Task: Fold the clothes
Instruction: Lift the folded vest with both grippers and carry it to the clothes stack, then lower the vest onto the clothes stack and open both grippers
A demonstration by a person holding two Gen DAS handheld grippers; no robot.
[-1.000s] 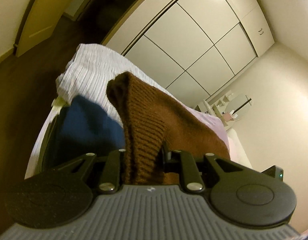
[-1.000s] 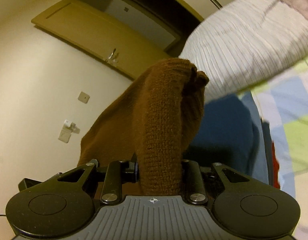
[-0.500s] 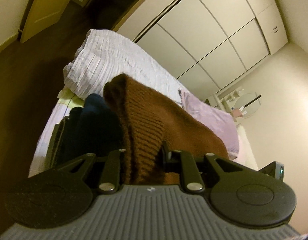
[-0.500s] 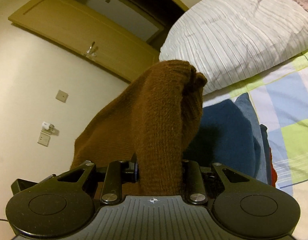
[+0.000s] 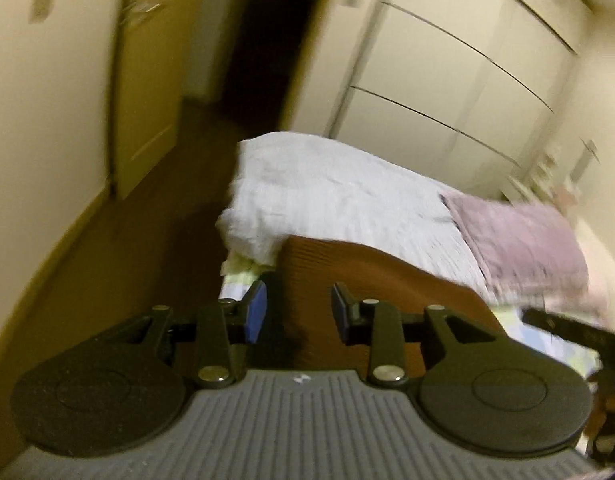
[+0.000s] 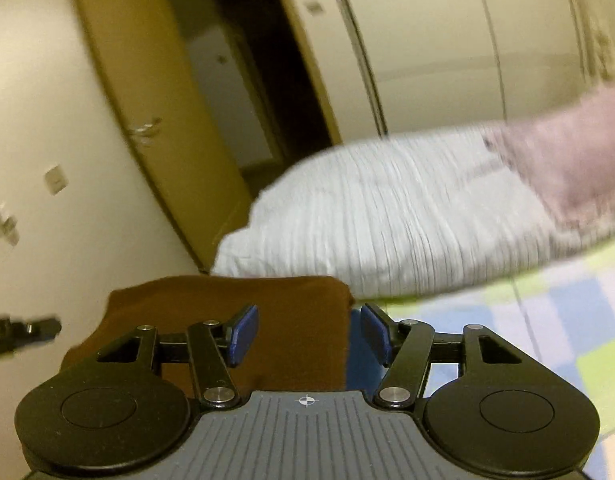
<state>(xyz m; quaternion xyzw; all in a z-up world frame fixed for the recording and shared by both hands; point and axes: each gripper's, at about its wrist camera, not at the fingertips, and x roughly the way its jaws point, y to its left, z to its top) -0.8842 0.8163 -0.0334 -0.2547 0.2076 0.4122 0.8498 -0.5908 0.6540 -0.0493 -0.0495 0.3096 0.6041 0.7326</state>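
Note:
A brown knitted sweater (image 5: 387, 276) lies folded flat at the near corner of the bed; it also shows in the right wrist view (image 6: 235, 304). My left gripper (image 5: 299, 312) is open, its fingers standing apart over the sweater's left edge, gripping nothing. My right gripper (image 6: 307, 336) is open over the sweater's right edge, also empty. A dark blue garment (image 6: 359, 360) shows just under the sweater's right edge. The right gripper's tip (image 5: 567, 330) shows at the right of the left wrist view.
A white striped pillow (image 6: 387, 216) lies beyond the sweater, with a pink pillow (image 5: 519, 240) further along. The bed sheet (image 6: 527, 312) is checked blue, green and white. Dark floor (image 5: 127, 248), a door (image 6: 155, 120) and white wardrobes (image 5: 447, 60) surround the bed.
Both grippers have opened and let go of the brown sweater, which now lies flat on the blue garment instead of hanging bunched. Both views swung and are blurred.

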